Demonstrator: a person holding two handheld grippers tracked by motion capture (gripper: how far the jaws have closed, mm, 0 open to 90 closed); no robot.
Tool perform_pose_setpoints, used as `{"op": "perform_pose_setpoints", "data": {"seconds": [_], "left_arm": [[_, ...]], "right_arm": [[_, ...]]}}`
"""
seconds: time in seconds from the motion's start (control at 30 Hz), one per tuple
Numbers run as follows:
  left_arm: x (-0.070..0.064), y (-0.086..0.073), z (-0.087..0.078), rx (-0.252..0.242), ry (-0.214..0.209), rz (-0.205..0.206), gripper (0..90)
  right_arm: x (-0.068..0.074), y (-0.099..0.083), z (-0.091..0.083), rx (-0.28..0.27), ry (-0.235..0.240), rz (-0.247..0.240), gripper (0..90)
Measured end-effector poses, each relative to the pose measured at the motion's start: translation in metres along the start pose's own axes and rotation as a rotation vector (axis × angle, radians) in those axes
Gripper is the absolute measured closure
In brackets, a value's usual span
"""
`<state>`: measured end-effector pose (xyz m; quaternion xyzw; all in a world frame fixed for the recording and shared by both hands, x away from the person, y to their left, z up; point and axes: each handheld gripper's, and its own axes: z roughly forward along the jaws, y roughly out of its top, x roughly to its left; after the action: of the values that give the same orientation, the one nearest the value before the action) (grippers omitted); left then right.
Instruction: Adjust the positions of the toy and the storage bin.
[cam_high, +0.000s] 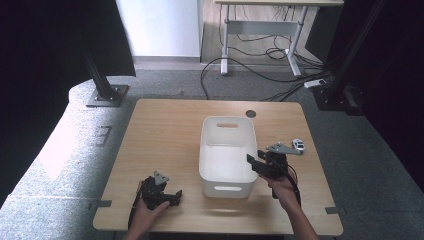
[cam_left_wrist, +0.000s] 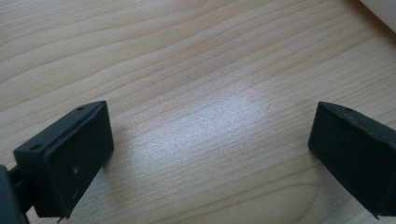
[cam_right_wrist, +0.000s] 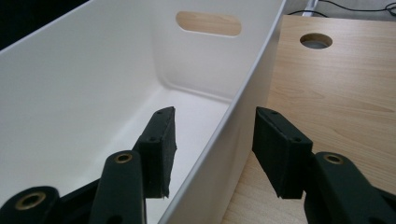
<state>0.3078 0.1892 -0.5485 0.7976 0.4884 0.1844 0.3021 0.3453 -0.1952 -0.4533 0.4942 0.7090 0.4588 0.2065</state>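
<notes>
While the white bin (cam_high: 227, 155) stands on the wooden table (cam_high: 165, 135), its right-hand wall is straddled by the right gripper (cam_right_wrist: 212, 144), whose jaws are held apart with one jaw inside the bin and the other outside it; neither jaw can be seen touching the wall. A slot handle (cam_right_wrist: 208, 23) is seen in the far end wall ahead of that gripper, and a round hole (cam_right_wrist: 316, 40) in the tabletop lies beyond it to the right. A small white toy car (cam_high: 298, 144) rests on the table just past the right gripper. The left gripper (cam_left_wrist: 210, 144) is held low over bare wood, jaws wide apart and empty, well to the left of the bin.
</notes>
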Motion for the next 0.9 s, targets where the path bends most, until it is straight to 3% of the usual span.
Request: {"op": "perform_pose_setpoints", "data": {"seconds": [0.47,0.57,0.9], "left_arm": [[0.000,0.000,0.000,0.000,-0.004,0.003,0.0],[0.000,0.000,0.000,-0.001,-0.004,0.004,0.0],[0.001,0.001,0.001,0.003,-0.007,0.011,0.0]], "right_arm": [[-0.016,-0.001,-0.034,-0.088,0.013,-0.010,35.8],[-0.020,-0.005,-0.038,-0.094,0.040,-0.010,32.1],[-0.026,-0.013,-0.055,-0.139,0.030,-0.002,32.7]]}}
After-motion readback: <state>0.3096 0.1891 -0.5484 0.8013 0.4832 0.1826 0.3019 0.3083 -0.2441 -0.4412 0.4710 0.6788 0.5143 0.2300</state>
